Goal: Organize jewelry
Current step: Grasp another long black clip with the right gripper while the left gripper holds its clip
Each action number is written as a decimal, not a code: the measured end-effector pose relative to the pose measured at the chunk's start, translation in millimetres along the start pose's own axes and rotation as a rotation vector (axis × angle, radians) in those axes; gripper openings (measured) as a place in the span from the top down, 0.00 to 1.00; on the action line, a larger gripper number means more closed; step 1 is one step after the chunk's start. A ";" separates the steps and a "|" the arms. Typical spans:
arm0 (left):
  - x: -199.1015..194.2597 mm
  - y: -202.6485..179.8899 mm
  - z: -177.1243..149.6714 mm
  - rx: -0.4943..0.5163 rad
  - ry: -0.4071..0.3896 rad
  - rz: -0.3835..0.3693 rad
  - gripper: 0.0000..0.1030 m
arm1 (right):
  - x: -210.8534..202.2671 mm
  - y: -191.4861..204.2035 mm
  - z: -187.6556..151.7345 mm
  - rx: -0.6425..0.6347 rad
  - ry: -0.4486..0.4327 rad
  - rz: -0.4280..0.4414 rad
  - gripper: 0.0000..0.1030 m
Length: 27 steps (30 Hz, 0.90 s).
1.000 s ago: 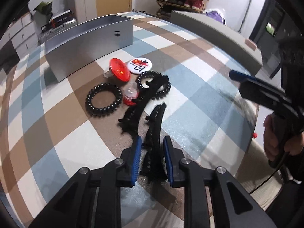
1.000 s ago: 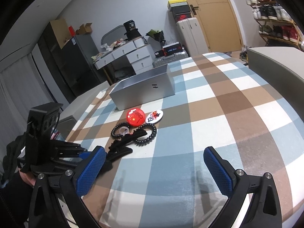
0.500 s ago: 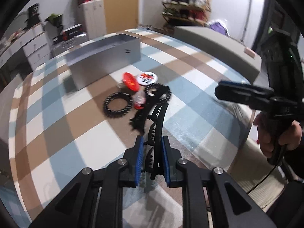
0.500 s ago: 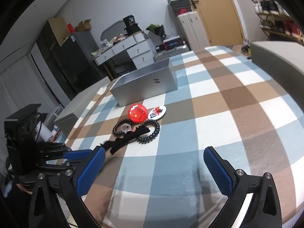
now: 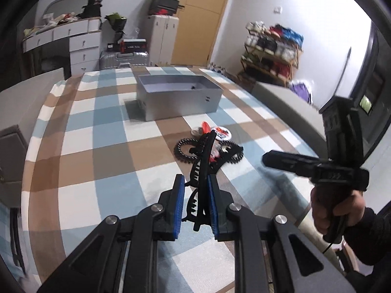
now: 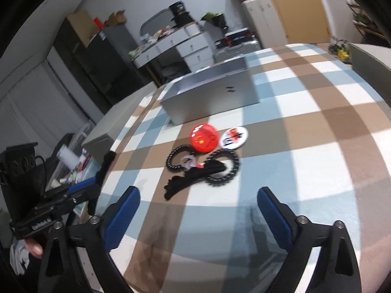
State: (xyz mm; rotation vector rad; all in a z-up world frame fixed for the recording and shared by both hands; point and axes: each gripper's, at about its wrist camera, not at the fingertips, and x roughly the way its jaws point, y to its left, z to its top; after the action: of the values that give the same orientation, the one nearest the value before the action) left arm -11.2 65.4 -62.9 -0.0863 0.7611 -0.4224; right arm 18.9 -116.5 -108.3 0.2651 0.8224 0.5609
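Observation:
My left gripper (image 5: 195, 180) is shut on a black toothed hair clip (image 5: 204, 156), held above the checked tablecloth (image 5: 102, 131). Beyond it lies the pile: two black spiral hair ties (image 6: 179, 160) (image 6: 226, 168), a second black clip (image 6: 188, 183), a red badge (image 6: 204, 138) and a white badge (image 6: 234, 137). The open grey box (image 5: 178, 100) stands behind them. My right gripper (image 6: 198, 196) hovers just short of the pile; its jaws are closing with nothing between them. In the right wrist view the left gripper (image 6: 80, 191) is at the left edge.
A grey padded bench (image 5: 290, 102) runs along the table's right side. The table's left edge (image 6: 127, 131) drops to a cluttered low surface. White drawers (image 5: 83, 46) and a shoe rack (image 5: 271, 48) stand far behind.
My left gripper has lifted the black clip off the table and swung to face the grey box. The right gripper has moved closer to the pile and its jaws have narrowed a little.

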 end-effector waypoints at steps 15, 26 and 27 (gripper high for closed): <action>-8.3 22.7 1.1 -0.080 -0.079 -0.013 0.87 | 43.9 19.0 15.4 -0.069 0.066 -0.129 0.30; -8.5 19.7 3.5 -0.070 -0.068 -0.007 0.87 | 58.3 49.5 0.7 -0.300 0.090 -0.280 0.70; -8.7 19.8 3.6 -0.072 -0.067 -0.006 0.87 | 56.9 51.7 -0.9 -0.318 0.090 -0.288 0.76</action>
State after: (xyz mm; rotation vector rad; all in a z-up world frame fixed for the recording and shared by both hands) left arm -7.7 86.8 -59.2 -0.1696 0.7104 -0.3961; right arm 30.3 -41.7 -121.6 -0.1700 0.8275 0.4259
